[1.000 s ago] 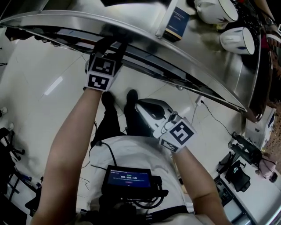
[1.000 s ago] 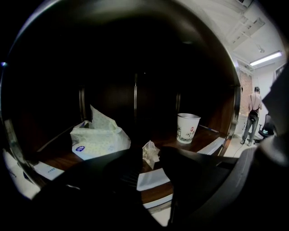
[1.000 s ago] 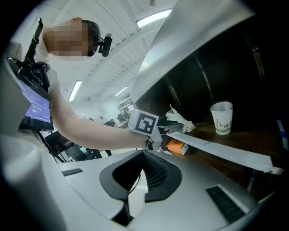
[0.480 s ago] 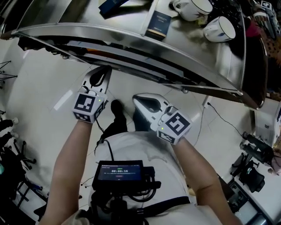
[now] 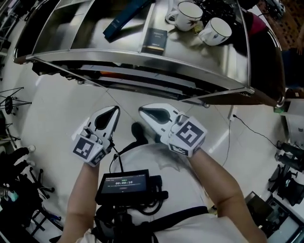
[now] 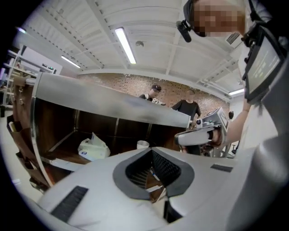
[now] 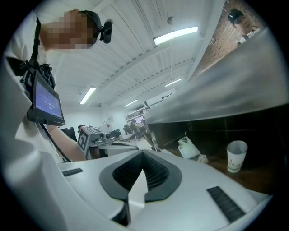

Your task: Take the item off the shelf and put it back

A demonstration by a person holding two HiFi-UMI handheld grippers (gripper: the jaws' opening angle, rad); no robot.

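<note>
1. L gripper, white: jaws closed, empty.
2. R gripper, white: same.
3. White paper cup on dark lower shelf: upright, long axis vertical, mouth up, well apart from both grippers.

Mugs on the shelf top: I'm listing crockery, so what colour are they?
White mugs, dark rims; head view.

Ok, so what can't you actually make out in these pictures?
- Head view: whatever lies under the steel top shelf, which covers it.
- Head view: print on the dark box, too small.
- Right gripper view: the paper cup's print, blurred.
- Left gripper view: what the white bag holds; the bag is opaque.
</note>
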